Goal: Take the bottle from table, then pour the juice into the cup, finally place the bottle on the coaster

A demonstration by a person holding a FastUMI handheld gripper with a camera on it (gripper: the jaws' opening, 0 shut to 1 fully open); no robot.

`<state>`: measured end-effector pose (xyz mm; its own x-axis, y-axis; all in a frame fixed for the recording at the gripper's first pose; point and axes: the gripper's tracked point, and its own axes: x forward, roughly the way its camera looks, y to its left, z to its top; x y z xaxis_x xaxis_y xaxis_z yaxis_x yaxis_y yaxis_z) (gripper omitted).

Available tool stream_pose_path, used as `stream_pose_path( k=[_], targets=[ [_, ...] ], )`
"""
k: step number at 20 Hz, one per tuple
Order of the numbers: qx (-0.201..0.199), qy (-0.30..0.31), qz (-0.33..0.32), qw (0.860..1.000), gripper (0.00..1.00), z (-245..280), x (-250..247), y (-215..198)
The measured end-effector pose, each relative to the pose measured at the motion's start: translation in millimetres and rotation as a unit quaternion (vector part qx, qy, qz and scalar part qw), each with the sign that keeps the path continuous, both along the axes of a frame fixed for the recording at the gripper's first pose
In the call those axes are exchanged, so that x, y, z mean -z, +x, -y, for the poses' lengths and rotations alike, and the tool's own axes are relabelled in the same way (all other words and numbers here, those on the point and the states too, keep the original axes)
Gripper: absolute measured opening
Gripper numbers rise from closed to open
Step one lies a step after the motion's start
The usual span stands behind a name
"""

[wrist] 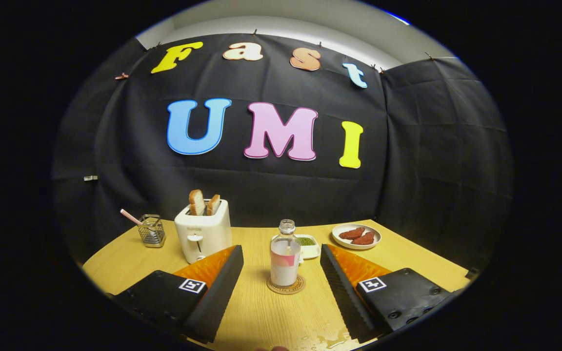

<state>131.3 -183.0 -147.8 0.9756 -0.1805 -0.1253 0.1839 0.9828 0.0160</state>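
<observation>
A clear uncapped bottle [285,261] with a pale label stands upright on a round brown coaster [287,290] on the wooden table [256,312]. It stands level with the tips of my gripper [281,247], centred in the gap. The gripper is open: both fingers are spread wide, and neither touches the bottle. Right behind the bottle sits a low white cup or dish [309,246] with something green inside, partly hidden by the bottle.
A white toaster [203,233] with two bread slices stands beyond the left finger, and a wire holder [151,230] with a straw sits further left. A white plate [356,236] with reddish pieces lies beyond the right finger. Drops of liquid [332,338] wet the table's near edge.
</observation>
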Motion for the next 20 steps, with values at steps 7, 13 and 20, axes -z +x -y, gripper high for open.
stream_pose_path(
  k=[7, 13, 20],
  targets=[
    [-0.061, 0.024, 0.019, 0.998, 0.97, -29, -60, -43],
    [-0.098, 0.011, 0.041, 0.994, 0.97, -43, -106, -78],
    [-0.101, 0.068, 0.050, 0.991, 0.97, -50, -130, -102]
  ],
)
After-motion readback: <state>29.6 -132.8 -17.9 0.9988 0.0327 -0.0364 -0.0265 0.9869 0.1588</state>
